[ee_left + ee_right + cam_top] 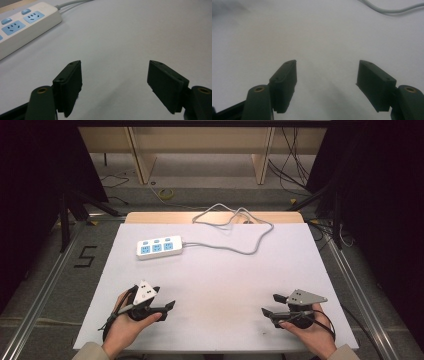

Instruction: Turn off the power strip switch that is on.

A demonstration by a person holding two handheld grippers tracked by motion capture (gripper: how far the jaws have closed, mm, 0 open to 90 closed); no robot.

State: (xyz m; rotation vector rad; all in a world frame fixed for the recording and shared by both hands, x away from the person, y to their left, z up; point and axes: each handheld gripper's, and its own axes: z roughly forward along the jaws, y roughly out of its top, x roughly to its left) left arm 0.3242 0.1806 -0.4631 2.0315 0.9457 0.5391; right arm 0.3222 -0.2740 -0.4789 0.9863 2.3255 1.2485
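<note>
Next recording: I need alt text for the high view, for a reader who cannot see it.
A person's hands hold the left gripper and right gripper, both open and empty, low over the near part of a white table. Farther back on the left lies a white power strip with three blue sockets; its cord loops toward the far edge.

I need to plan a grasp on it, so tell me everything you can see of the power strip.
The power strip is a white, plastic-looking bar lying flat on the white table, toward its far left. It has three blue sockets in a row, each with a small blue switch beside it. Nothing is plugged in. Its grey-white cord leaves the right end and loops across the table's far edge. Neither gripper touches it.
</note>
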